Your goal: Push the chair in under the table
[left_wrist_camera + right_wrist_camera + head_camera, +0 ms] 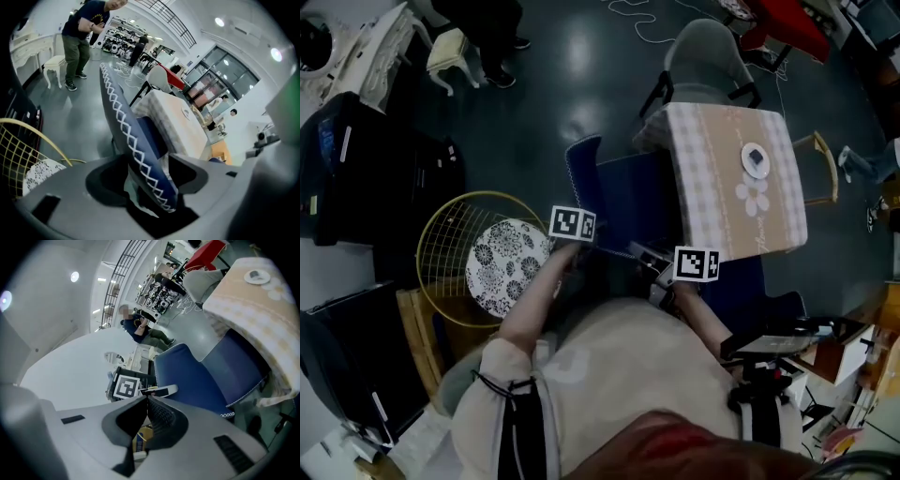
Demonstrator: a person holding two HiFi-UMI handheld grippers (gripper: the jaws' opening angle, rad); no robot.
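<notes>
A blue chair [623, 192] with white cross-stitched edges stands at the near side of the table [712, 202], its seat partly under the beige checked cloth. In the left gripper view the backrest's top edge [123, 123] runs between the jaws of my left gripper [149, 163]; they stand wide, with a gap on the left side. My left gripper [577, 217] sits at the backrest's near corner. My right gripper [147, 399] is shut and empty, just short of the blue backrest [197, 376]; in the head view it [645, 255] is right of the left one.
A gold wire chair with a floral cushion [502, 262] stands close on the left. A grey chair [703, 56] is at the table's far side and a wooden chair [823, 167] on its right. A white dish [756, 159] lies on the cloth. A person [80, 33] stands across the room.
</notes>
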